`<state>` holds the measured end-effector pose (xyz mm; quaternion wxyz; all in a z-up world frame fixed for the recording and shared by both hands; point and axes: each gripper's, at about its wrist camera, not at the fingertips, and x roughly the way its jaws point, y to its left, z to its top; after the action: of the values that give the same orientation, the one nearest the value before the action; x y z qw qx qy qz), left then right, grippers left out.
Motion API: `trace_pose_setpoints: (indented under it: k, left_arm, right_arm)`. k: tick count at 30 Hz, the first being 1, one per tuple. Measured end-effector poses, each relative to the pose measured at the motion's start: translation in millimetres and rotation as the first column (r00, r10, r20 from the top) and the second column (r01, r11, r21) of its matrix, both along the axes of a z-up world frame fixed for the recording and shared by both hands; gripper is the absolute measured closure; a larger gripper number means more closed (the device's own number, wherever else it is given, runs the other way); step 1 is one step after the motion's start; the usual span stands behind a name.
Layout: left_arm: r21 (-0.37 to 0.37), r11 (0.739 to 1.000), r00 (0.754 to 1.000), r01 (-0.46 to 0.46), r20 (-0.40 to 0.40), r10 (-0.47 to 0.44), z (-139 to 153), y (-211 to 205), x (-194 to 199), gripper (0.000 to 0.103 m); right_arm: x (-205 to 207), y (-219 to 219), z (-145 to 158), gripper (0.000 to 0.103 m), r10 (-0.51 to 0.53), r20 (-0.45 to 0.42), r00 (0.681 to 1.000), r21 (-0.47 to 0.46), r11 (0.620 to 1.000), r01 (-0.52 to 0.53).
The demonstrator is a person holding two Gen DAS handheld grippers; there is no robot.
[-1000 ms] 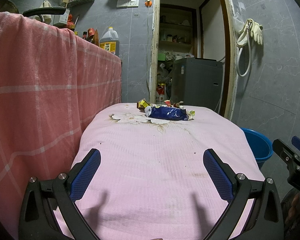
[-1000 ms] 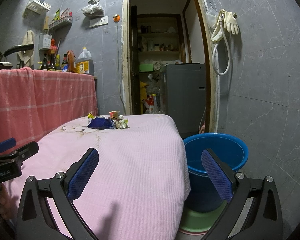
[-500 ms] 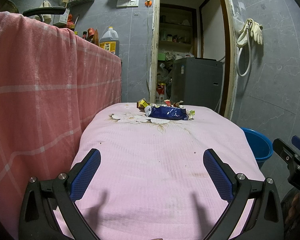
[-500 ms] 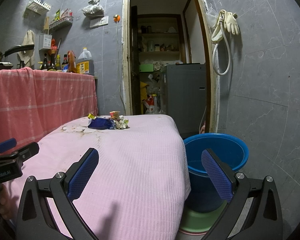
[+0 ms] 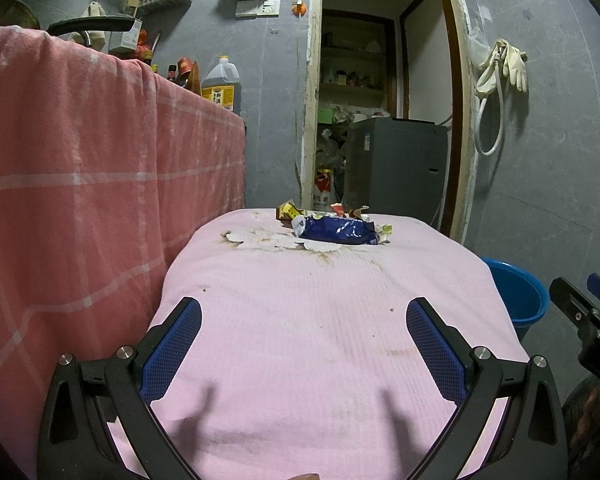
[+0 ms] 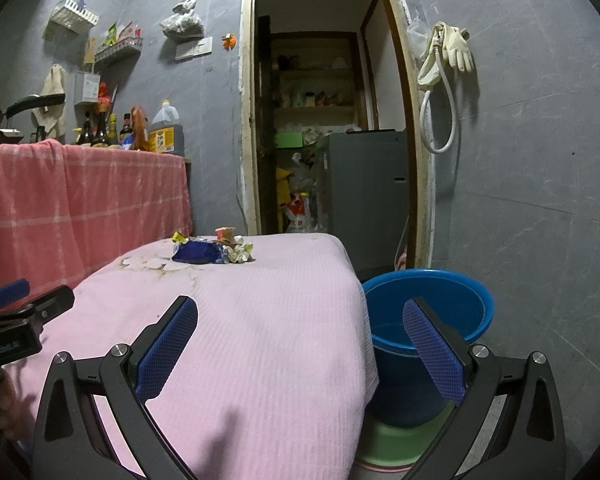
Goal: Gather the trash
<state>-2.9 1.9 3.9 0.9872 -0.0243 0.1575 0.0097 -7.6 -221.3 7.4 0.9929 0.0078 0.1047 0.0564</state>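
A pile of trash lies at the far end of the pink-covered table (image 5: 300, 320): a blue snack wrapper (image 5: 338, 231), a yellow wrapper (image 5: 288, 211) and crumpled paper scraps (image 5: 384, 230). In the right wrist view the blue snack wrapper (image 6: 198, 251) and crumpled scraps (image 6: 239, 252) show there too. A blue bucket (image 6: 428, 312) stands on the floor right of the table. My left gripper (image 5: 303, 334) is open and empty over the near part of the table. My right gripper (image 6: 300, 334) is open and empty at the table's right edge, near the bucket.
A red checked cloth (image 5: 80, 184) hangs along the left side. Bottles and an oil jug (image 6: 164, 128) stand on the counter behind it. A doorway with a grey appliance (image 5: 396, 164) lies beyond the table. Gloves and a hose (image 6: 444, 60) hang on the right wall.
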Motion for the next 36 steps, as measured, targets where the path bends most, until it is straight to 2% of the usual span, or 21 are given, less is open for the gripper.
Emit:
trace_pose_setpoints:
  k: [10,15,20,30,34,36]
  left_arm:
    - [0.010,0.999,0.999,-0.030,0.041,0.030,15.8,3.7,5.8,0.003]
    - [0.011,0.999,0.995,-0.045,0.088,0.044,32.5,6.6,16.5,0.003]
    - [0.004,0.998,0.990,-0.065,0.122,0.064,45.7,9.7,32.2,0.003]
    - [-0.090,0.992,0.993,-0.085,0.073,0.092,61.5,36.1,91.3,0.003]
    - [-0.079,0.991,0.992,-0.105,0.062,0.110,67.6,40.2,115.6,0.003]
    - [-0.085,0.990,0.993,-0.117,0.014,0.118,68.2,42.5,136.2,0.003]
  right_arm:
    - [10.3,0.2,13.5,0.000,0.014,0.048,0.999,0.024,1.000,-0.015]
    - [18.8,2.2,28.3,0.000,0.044,0.111,0.993,0.048,0.998,-0.049]
    - [36.2,9.5,48.3,0.000,0.062,0.167,0.984,0.024,0.997,-0.067]
    - [90.2,22.6,85.6,0.000,0.102,0.273,0.957,-0.033,0.995,-0.097]
    - [118.0,26.0,89.4,0.000,0.122,0.267,0.956,-0.054,0.992,-0.112]
    - [133.0,26.2,89.3,0.000,0.139,0.245,0.959,-0.057,0.990,-0.129]
